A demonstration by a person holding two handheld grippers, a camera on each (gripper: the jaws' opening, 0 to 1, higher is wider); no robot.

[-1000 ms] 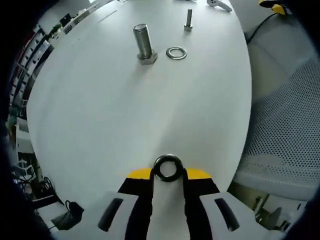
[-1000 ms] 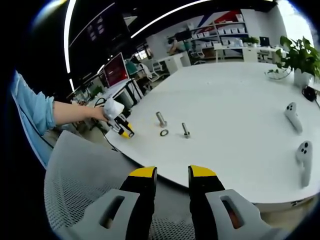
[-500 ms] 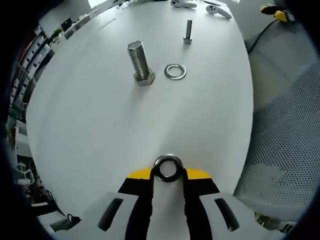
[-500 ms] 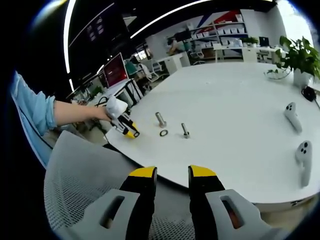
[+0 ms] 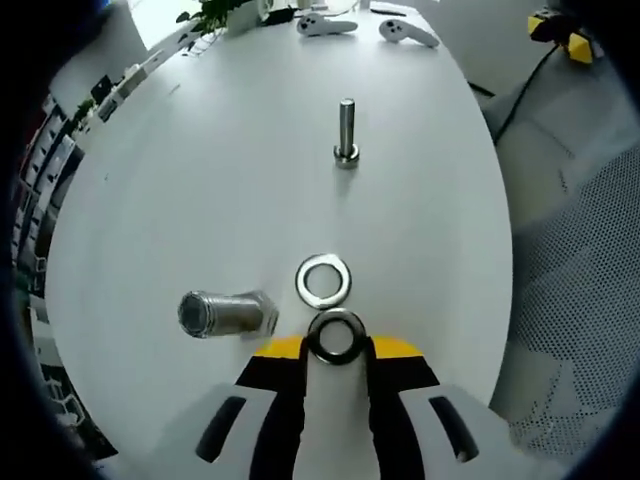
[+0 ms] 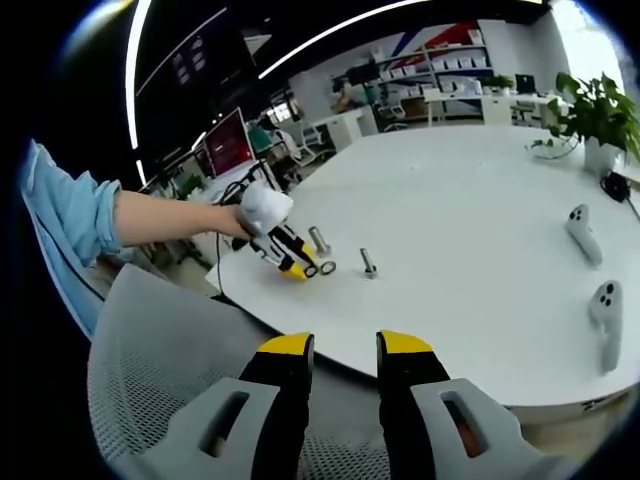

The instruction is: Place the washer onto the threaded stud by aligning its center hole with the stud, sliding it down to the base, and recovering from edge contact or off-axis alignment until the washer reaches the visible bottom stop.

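My left gripper point(image 5: 336, 348) is shut on a steel washer point(image 5: 313, 338), held flat between its yellow tips just above the white table point(image 5: 200, 170). A second washer point(image 5: 303, 281) lies on the table right in front of the tips. The thick threaded stud point(image 5: 225, 313) stands on its hex head a little to the left, seen almost end-on. A thin bolt point(image 5: 346, 130) stands farther away. In the right gripper view, a hand holds the left gripper point(image 6: 303, 268) beside the thick stud point(image 6: 319, 239), the loose washer point(image 6: 327, 267) and the thin bolt point(image 6: 368, 263). My right gripper point(image 6: 345, 345) hangs open off the table's edge.
Two white controllers point(image 5: 325, 24) lie at the table's far side, also near the right edge point(image 6: 581, 228) in the right gripper view. A potted plant point(image 6: 592, 110) stands behind. A grey mesh chair point(image 5: 590, 280) sits along the table edge point(image 6: 150, 350). A sleeved arm point(image 6: 90, 220) reaches in from the left.
My left gripper has moved forward over the table with the washer, coming up beside the thick stud and just behind the loose washer. The right gripper has stayed still.
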